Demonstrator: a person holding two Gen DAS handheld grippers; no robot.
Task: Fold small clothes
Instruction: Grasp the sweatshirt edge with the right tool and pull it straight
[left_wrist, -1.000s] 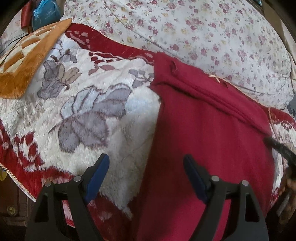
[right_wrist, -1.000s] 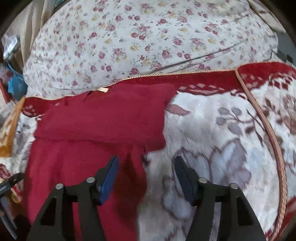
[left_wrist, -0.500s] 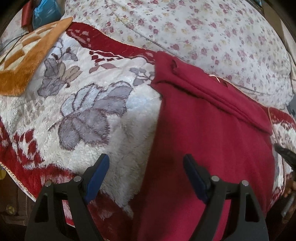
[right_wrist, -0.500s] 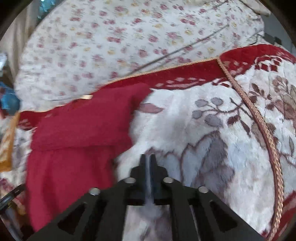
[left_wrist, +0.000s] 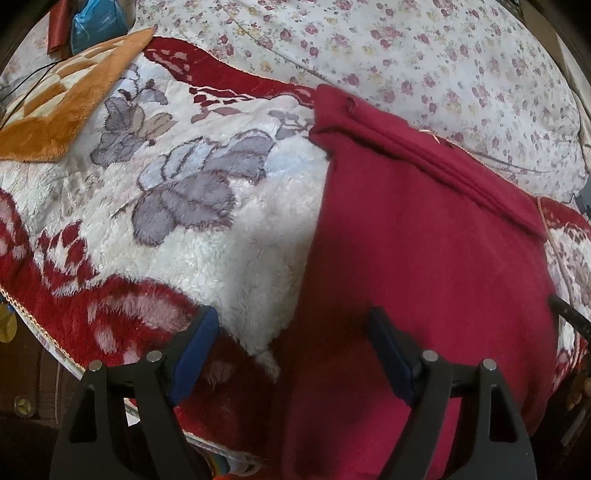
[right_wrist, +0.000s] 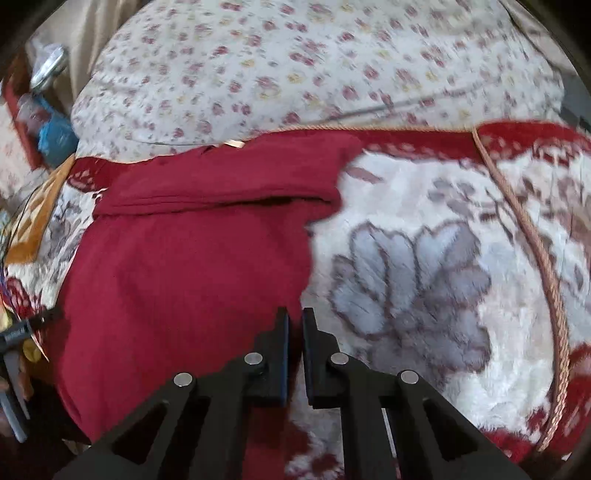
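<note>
Fleece underneath everything: a white, red and grey flowered blanket (left_wrist: 229, 236) covers the bed, with a rose-print quilt (left_wrist: 424, 66) heaped along its far side. On the blanket lies the dark red garment (right_wrist: 192, 266), spread flat, its top part already turned down in a band across the far end.

Change noted: a second ago my right hand-held gripper (right_wrist: 294, 325) stood wide open over the garment's right edge; now its pads are nearly together, only a thin slit between them. It sits at the lower right hem. I cannot tell whether cloth is pinched between them; the slit looks empty. If it has the hem, the next fold can begin; if not, I need another bite.

My left hand-held gripper (left_wrist: 291, 347) has not altered: wide open, holding nothing, straddling the garment's left edge near the hem.

Edges and room: the garment's left and right sides are straight and exposed. Open blanket to the right, out to the braided trim (right_wrist: 532, 236). Open blanket on the left too, until the orange checked mat (left_wrist: 62, 110). Near hem lies close to the bed's edge, so I judge folding away from me is safer.
</note>
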